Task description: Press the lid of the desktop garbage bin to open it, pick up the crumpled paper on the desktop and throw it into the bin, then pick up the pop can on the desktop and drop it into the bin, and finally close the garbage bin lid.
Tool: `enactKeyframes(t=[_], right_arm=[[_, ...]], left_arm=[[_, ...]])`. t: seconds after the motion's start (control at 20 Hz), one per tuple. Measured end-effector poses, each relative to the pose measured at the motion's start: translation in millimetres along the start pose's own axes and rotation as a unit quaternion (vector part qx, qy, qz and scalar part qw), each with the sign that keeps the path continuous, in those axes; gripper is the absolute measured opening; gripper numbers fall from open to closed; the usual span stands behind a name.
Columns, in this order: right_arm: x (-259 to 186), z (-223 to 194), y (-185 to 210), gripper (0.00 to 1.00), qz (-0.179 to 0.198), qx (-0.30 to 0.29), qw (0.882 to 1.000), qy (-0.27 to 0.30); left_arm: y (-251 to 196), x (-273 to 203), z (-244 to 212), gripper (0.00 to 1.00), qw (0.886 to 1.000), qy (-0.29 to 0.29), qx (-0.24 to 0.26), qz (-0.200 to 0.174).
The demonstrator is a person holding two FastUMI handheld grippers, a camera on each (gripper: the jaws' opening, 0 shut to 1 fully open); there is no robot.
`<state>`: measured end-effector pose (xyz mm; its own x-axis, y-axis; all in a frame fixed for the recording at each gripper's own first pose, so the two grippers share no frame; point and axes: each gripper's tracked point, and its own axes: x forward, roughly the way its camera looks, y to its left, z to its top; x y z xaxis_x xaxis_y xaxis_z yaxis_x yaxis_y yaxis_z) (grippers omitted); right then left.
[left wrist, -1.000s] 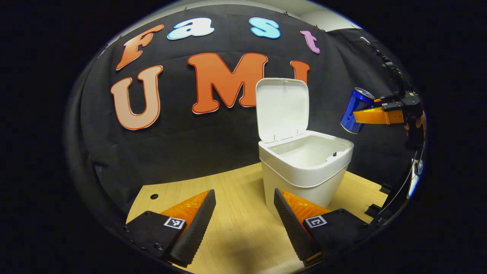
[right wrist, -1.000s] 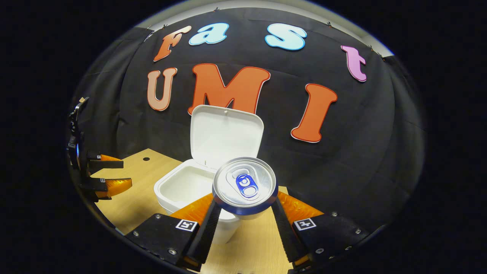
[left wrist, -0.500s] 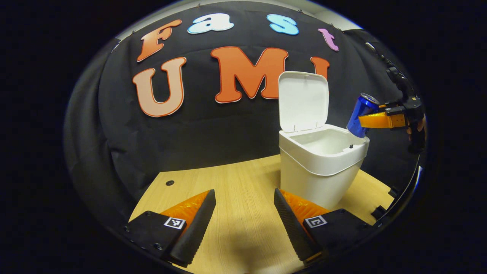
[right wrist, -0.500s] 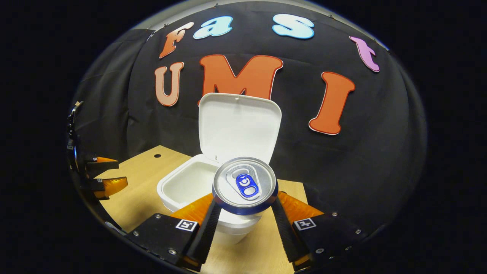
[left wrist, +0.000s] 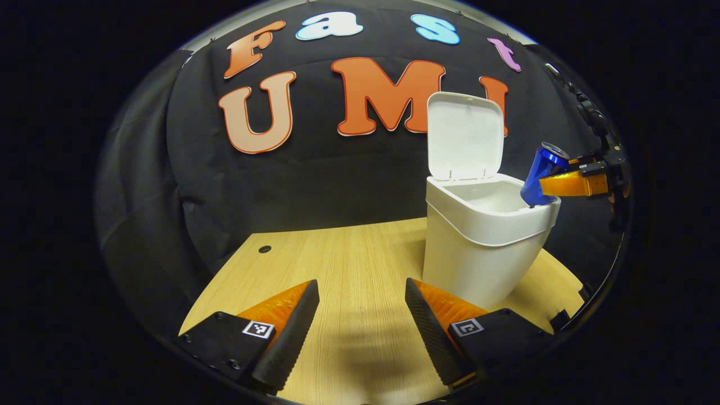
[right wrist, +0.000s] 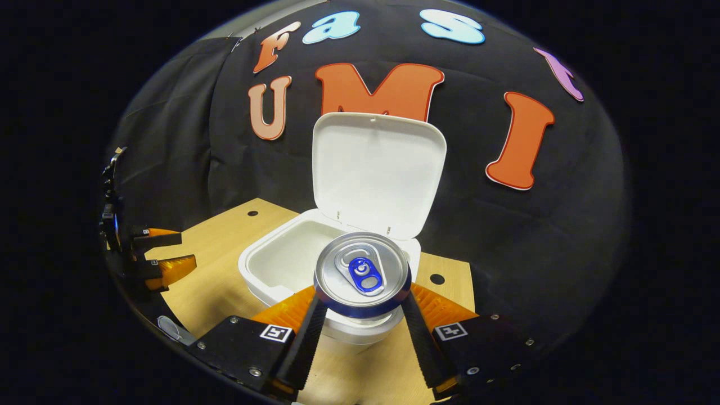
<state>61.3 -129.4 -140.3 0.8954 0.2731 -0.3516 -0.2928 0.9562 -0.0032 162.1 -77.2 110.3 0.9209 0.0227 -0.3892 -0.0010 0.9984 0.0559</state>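
The right gripper (right wrist: 360, 332) is holding the pop can (right wrist: 363, 274) between its two fingers, and both fingers are pressing on the can's sides. In the right gripper view the silver top of the can is facing the camera, and the can is sitting over the near edge of the garbage bin (right wrist: 281, 264). In the left gripper view the same pop can (left wrist: 544, 174) is tilted, its top pointing up and away from the bin; its lower end is just over the right rim of the garbage bin (left wrist: 484, 247), and I cannot tell if it is touching the rim. The right gripper (left wrist: 548, 185) is reaching in there from the right side.

The lid (right wrist: 377, 171) is standing open, nearly upright behind the mouth of the bin, so the mouth is lying free from above. The inside of the bin is looking white; its bottom is not visible to me.

The left gripper (left wrist: 360, 332) is standing open, with a wide gap between its fingers and nothing inside. It is hanging low over the wooden desktop (left wrist: 349, 264), well apart from the bin on its left. The desktop's back edge is meeting the black cloth wall (left wrist: 185, 185), and a small round hole (left wrist: 264, 248) is sitting near that edge. In the right gripper view the left gripper (right wrist: 160, 256) is showing at the far left border, apart from the bin.
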Motion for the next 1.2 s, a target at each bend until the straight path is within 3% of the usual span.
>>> enactKeyframes(t=[0.25, 0.7, 0.95, 1.2], right_arm=[[5, -8, 0, 0.78, -0.011, 0.006, 0.999, 0.029], [2, -7, -8, 0.81, -0.082, 0.028, 0.994, 0.063], [0, 37, -7, 0.81, -0.104, 0.028, 0.994, 0.028], [1, 100, -1, 0.81, -0.115, 0.013, 0.993, -0.021]], left_arm=[[12, -1, 2, 0.98, 1.000, -0.001, 0.010, -0.007], [38, 22, 15, 0.98, 0.998, -0.015, 0.016, -0.055], [62, 27, 17, 0.98, 0.998, -0.022, 0.010, -0.061], [98, 28, 7, 0.98, 0.999, -0.019, -0.004, -0.040]])
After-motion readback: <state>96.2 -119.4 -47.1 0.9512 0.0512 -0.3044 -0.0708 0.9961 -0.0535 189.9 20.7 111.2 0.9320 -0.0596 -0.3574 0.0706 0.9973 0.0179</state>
